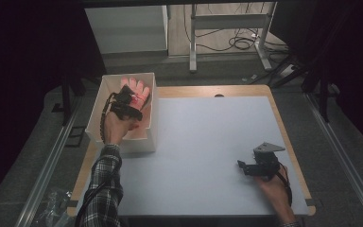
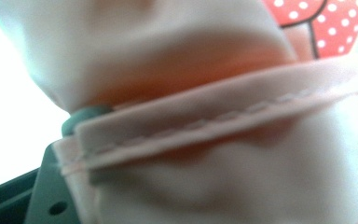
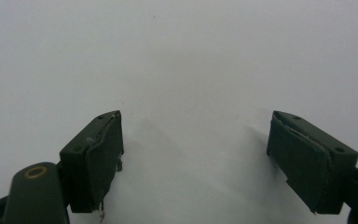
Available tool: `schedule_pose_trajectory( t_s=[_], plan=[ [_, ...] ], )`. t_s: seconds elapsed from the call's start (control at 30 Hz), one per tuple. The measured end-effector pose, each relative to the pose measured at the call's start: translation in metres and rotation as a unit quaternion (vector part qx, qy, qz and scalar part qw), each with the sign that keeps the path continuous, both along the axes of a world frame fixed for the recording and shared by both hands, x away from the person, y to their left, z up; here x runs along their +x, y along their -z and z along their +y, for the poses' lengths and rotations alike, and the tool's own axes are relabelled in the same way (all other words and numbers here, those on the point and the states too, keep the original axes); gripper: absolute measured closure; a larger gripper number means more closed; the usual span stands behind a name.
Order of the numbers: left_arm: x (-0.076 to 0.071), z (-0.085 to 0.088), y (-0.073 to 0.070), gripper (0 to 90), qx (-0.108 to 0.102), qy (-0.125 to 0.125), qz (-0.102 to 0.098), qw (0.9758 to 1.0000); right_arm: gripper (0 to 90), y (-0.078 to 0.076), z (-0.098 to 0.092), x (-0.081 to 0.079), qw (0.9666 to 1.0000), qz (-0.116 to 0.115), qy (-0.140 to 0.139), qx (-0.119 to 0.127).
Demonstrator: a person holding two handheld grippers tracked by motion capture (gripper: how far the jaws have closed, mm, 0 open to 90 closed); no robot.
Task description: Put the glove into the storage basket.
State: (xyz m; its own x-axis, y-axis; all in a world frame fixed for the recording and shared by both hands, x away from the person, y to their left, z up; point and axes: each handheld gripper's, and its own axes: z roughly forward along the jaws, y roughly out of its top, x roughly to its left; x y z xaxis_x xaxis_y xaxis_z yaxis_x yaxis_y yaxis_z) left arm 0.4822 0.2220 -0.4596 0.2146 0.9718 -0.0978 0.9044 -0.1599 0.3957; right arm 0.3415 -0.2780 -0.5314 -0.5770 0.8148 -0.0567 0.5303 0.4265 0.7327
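**benchwatcher:** So where was the left gripper at that point? From the high view it was down inside the white box at the table's far left corner, right on the pink glove.

**gluegun_gary:** Yep. Its own camera was basically buried in pale pink fabric, with a stitched hem running across and a red polka-dot patch in the top corner. Jaws looked nearly closed and pinching the glove, which sat in the box.

**benchwatcher:** And the right gripper?

**gluegun_gary:** It rested near the right edge of the grey mat, well apart from the box. Jaws stood wide, nothing between them, just bare mat.
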Motion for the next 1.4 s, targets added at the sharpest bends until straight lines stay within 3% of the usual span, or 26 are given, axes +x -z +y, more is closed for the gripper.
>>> schedule_pose_trajectory(
  t_s=[0.17, 0.37, 0.53, 0.6, 0.73, 0.8, 0.97, 1.07, 1.2, 1.4],
  plan=[
    [0.013, -0.01, 0.015, 32.4, -0.001, 0.002, 0.025, 0.9997, 18.7, 0.0, 0.0, 0.0, 1.0, 0.0, 0.0, 0.0],
    [0.02, -0.02, 0.021, 30.9, 0.003, 0.015, 0.044, 0.9989, 18.7, 0.0, 0.0, 0.0, 1.0, 0.0, 0.0, 0.0],
    [0.023, -0.025, 0.027, 29.3, -0.011, 0.021, 0.062, 0.9978, 18.6, 0.0, 0.0, 0.0, 1.0, 0.0, 0.0, 0.001],
    [0.024, -0.026, 0.032, 27.9, -0.008, 0.023, 0.068, 0.9974, 18.7, 0.0, 0.0, 0.0, 1.0, 0.0, 0.0, 0.001],
    [0.026, -0.022, 0.037, 20.7, -0.02, 0.021, 0.074, 0.9968, 18.7, 0.0, 0.0, 0.0, 1.0, 0.0, 0.0, 0.001],
    [0.025, -0.02, 0.038, 16.3, -0.025, 0.019, 0.067, 0.9973, 18.7, 0.0, 0.0, 0.0, 1.0, 0.0, 0.0, 0.001],
    [0.022, -0.018, 0.032, 8.3, -0.01, 0.013, 0.051, 0.9985, 18.7, 0.0, 0.0, 0.0, 1.0, 0.0, 0.0, 0.001],
    [0.02, -0.017, 0.025, 6.6, -0.018, 0.011, 0.042, 0.9989, 18.7, 0.0, 0.0, 0.0, 1.0, 0.0, 0.0, 0.001],
    [0.015, -0.014, 0.018, 5.8, -0.017, 0.011, 0.037, 0.9991, 18.7, 0.0, 0.0, 0.0, 1.0, 0.0, 0.0, 0.0],
    [0.008, -0.011, 0.008, 3.6, -0.009, 0.013, 0.013, 0.9998, 18.6, 0.0, 0.0, 0.0, 1.0, 0.0, 0.0, 0.0]
  ],
)
